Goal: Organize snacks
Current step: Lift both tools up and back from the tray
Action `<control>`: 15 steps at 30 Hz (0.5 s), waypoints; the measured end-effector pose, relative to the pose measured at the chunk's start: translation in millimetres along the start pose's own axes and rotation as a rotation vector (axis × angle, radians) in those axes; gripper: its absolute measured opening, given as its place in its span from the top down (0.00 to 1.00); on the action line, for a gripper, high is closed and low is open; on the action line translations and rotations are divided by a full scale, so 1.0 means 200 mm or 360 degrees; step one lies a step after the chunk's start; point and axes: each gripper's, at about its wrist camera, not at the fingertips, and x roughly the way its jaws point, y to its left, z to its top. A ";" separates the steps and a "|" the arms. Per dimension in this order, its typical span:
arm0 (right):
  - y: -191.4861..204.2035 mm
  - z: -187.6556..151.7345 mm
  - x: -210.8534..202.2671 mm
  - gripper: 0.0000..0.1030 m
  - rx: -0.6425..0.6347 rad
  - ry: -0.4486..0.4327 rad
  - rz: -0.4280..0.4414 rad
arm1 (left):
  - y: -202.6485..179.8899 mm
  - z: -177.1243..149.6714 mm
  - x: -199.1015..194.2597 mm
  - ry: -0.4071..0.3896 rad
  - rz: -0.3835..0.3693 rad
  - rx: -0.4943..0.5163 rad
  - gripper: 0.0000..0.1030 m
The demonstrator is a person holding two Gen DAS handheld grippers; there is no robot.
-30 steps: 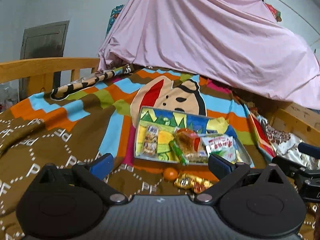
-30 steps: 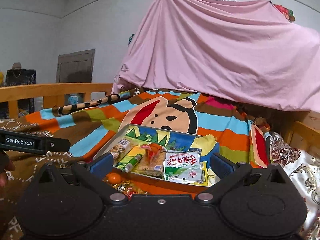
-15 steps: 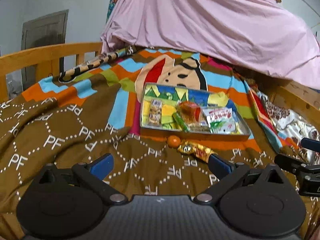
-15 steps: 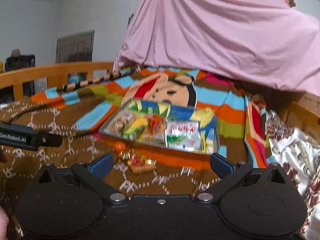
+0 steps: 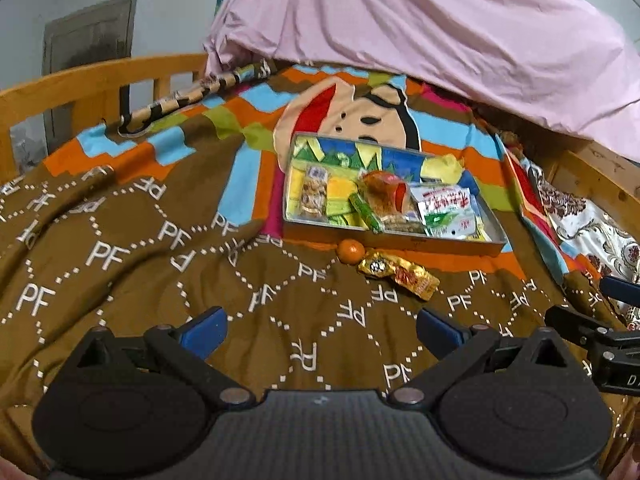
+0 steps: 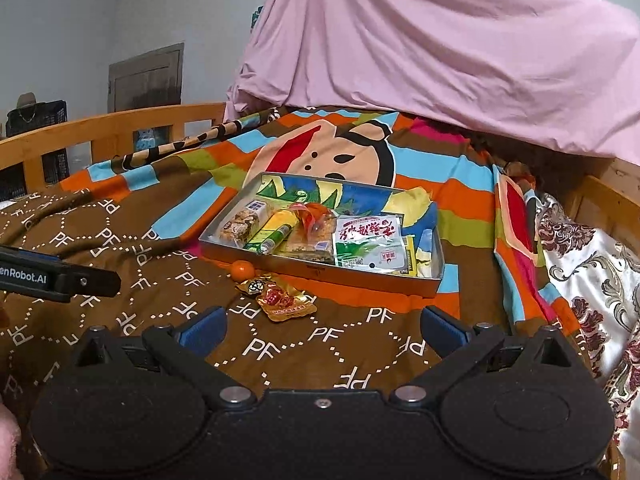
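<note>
A shallow metal tray (image 5: 400, 237) (image 6: 320, 270) lies on the bed and holds several snack packets, among them a green and white packet (image 5: 444, 210) (image 6: 368, 240). In front of the tray a small orange (image 5: 351, 249) (image 6: 242, 269) and two gold wrapped snacks (image 5: 400, 274) (image 6: 280, 298) lie on the brown blanket. My left gripper (image 5: 320, 328) is open and empty, well short of the snacks. My right gripper (image 6: 322, 326) is open and empty, just short of the gold snacks.
The brown "PF" blanket (image 5: 160, 260) covers the near bed, over a striped cartoon blanket (image 6: 340, 152). A pink sheet (image 5: 440, 32) drapes over the back. A wooden rail (image 5: 80, 84) runs along the left and a wooden frame (image 6: 616, 200) on the right.
Both grippers have risen and pulled back, so the views look down on the tray from higher. The snacks have not moved. Both grippers stay open.
</note>
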 end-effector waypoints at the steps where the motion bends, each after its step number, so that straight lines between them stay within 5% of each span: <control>1: 0.00 0.00 0.00 0.01 -0.0001 0.0002 0.0001 | 0.00 0.01 0.01 0.0019 -0.0006 -0.0008 0.00; 7: -0.01 -0.01 0.04 0.01 0.0017 0.0030 0.0009 | 0.02 0.04 0.07 0.0119 -0.0048 -0.0038 0.00; 15: -0.03 -0.01 0.09 0.01 0.0037 0.0079 0.0045 | 0.03 0.10 0.22 0.0263 -0.0126 0.0116 0.00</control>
